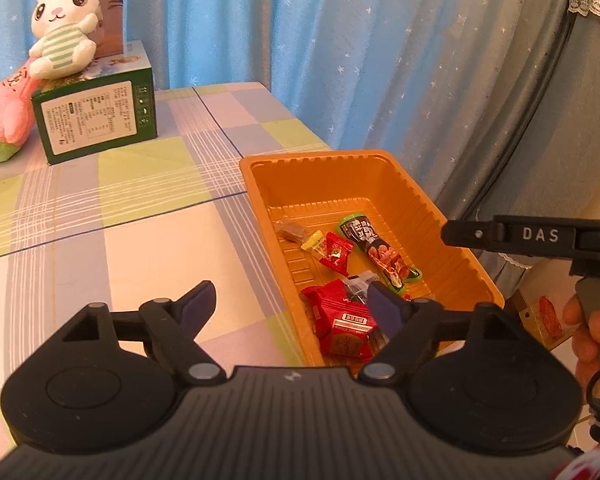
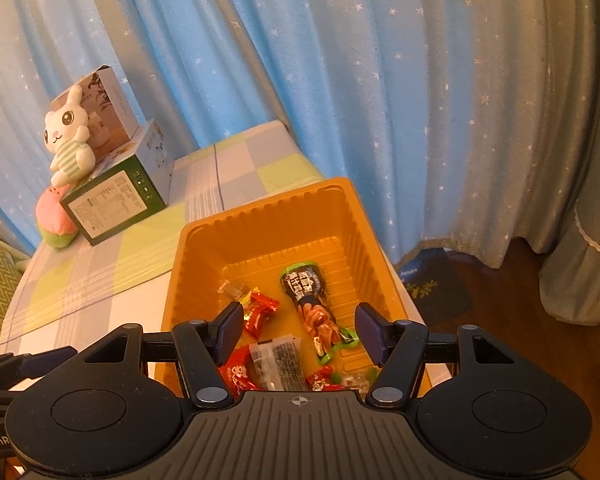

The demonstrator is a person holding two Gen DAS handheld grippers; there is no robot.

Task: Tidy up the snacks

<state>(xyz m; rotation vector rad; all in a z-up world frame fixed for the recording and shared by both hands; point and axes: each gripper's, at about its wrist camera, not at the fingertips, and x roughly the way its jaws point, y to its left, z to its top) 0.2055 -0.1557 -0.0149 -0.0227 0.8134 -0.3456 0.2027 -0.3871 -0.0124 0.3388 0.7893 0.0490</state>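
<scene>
Left claw spread, tilted down astride orange tray rim, right claw spread over snacks, nothing pinched

Orange ribbed tray at table edge, wrapped snacks loose inside.

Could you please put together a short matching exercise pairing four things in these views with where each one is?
1. long green-edged snack packet
2. white plush rabbit
3. orange tray
4. pink plush toy

A. sitting on top of the green box
B. lying inside the tray
C. on the table beside the green box
D. at the table's edge near the curtain

Pairs: 1-B, 2-A, 3-D, 4-C
</scene>
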